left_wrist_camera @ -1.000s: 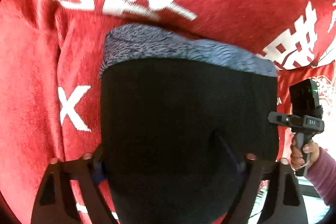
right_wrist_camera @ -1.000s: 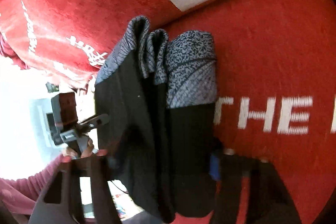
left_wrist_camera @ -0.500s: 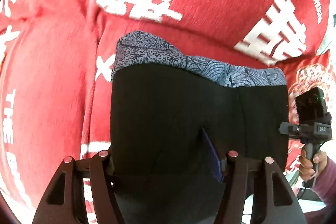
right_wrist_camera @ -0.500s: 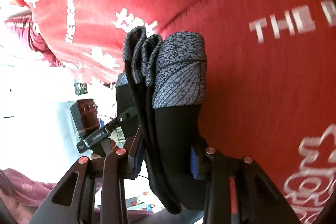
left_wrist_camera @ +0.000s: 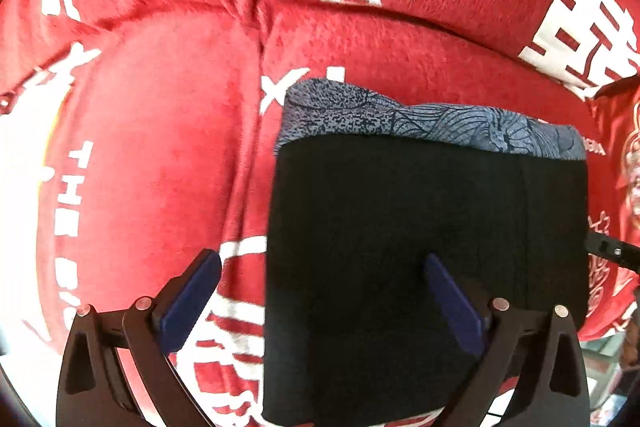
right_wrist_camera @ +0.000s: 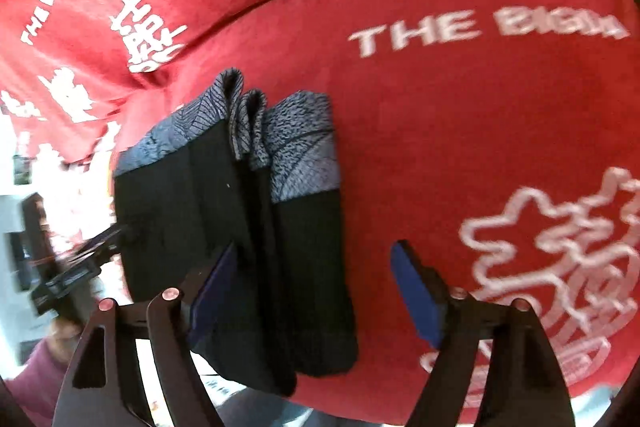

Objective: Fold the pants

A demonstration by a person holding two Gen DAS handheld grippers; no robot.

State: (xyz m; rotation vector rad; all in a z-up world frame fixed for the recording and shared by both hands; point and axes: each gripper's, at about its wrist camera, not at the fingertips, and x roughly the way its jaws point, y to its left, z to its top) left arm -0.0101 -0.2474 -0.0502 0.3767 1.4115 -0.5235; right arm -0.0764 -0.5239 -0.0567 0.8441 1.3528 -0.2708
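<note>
Pants (left_wrist_camera: 428, 247) are lying folded into a compact black stack w/ a grey-blue patterned band along the top edge, resting on a red cover (left_wrist_camera: 152, 167) printed w/ white characters and lettering. In left wrist view the stack is filling centre and lower right of frame. Left gripper (left_wrist_camera: 320, 291) is standing wide open, gripping nothing: its left blue pad is sitting clear of the fabric over red cover at lower left, its right pad is showing in front of the black cloth; contact there cannot be told.

In right wrist view pants (right_wrist_camera: 240, 227) are sitting centre-left, layers showing edge-on. Right gripper (right_wrist_camera: 316, 291) is also spread wide, holding nothing; left pad is just beside the stack's edge, right pad is well apart over red cover (right_wrist_camera: 480, 127). The left-hand tool is appearing at left edge of frame, blurred.
</note>
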